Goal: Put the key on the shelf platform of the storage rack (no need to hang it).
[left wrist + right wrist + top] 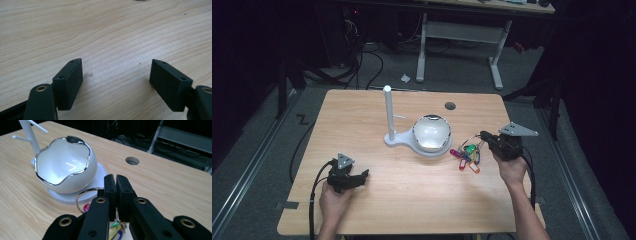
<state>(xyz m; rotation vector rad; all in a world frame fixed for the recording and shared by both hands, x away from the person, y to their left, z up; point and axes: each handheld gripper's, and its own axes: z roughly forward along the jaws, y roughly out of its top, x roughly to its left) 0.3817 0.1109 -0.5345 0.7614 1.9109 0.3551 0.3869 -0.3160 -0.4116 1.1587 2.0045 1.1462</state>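
A: Item one, right gripper (482,135). Pose?

B: Held in the person's right hand (512,167), forearm entering from the bottom right corner of the high view and angled up toward the middle of the table (362,210). The gripper points left, toward the bowl (431,132). Grey three-cornered plate on top, tilted.

A: Jaws?

B: Pressed together, pad against pad in the right gripper view. A metal key ring (86,197) runs into the pinch, so the jaws are clamped on it.

A: Item two, what hangs from the ring?

B: A bunch of coloured key tags (467,156): green, blue, red, purple, orange. In the high view they dangle just below and left of the jaws, near the right edge of the bowl's stand (399,139). Whether the lowest tags touch the table, cannot tell.

A: Item three, left gripper (362,176).

B: Held in the left hand (334,197) near the table's front left, forearm coming straight up from the bottom edge. It lies low over the wood, pointing right. Jaws stand wide apart, bare wood grain between them.

A: Item four, fixtures.

B: White bowl with a silver wavy rim, seated on a round white stand; a white post (388,112) with short pegs rises from the stand's left end. All mid-table, well apart from the left gripper.
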